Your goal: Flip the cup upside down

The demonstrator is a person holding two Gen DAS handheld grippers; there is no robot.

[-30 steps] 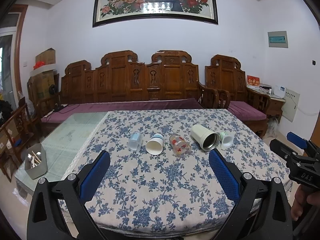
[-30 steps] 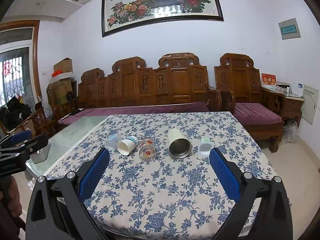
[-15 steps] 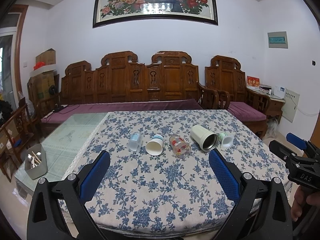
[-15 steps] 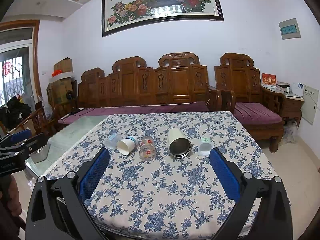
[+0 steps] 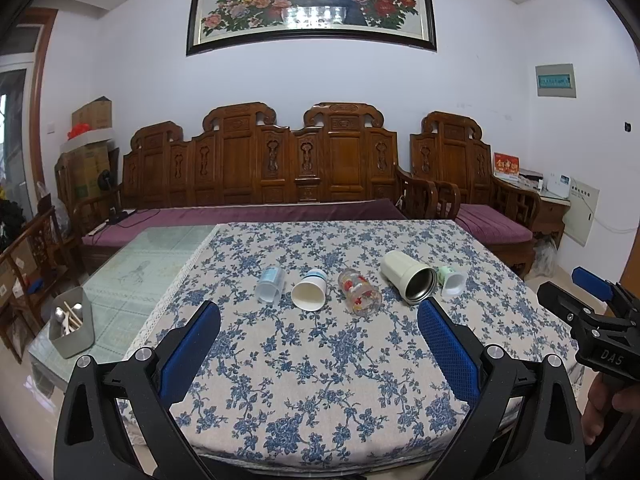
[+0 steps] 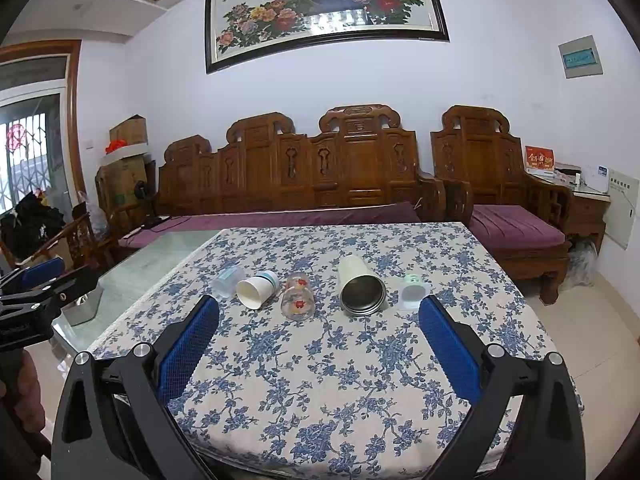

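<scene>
Several cups lie on their sides in a row on the flowered tablecloth (image 5: 320, 360): a clear plastic cup (image 5: 271, 284), a white paper cup (image 5: 308, 290), a glass with red flowers (image 5: 359, 292), a cream steel-lined tumbler (image 5: 406, 276) and a small pale green cup (image 5: 453, 281). The same row shows in the right wrist view: clear cup (image 6: 227, 280), paper cup (image 6: 257, 289), flowered glass (image 6: 297, 295), tumbler (image 6: 359, 286), green cup (image 6: 413, 291). My left gripper (image 5: 319, 312) and right gripper (image 6: 319, 312) are both open and empty, well short of the cups.
A grey bin (image 5: 72, 328) with utensils stands on the bare glass tabletop (image 5: 152, 264) at the left. A carved wooden sofa (image 5: 260, 176) and armchair (image 5: 472, 184) stand behind the table. The right gripper shows at the right edge of the left wrist view (image 5: 592, 320).
</scene>
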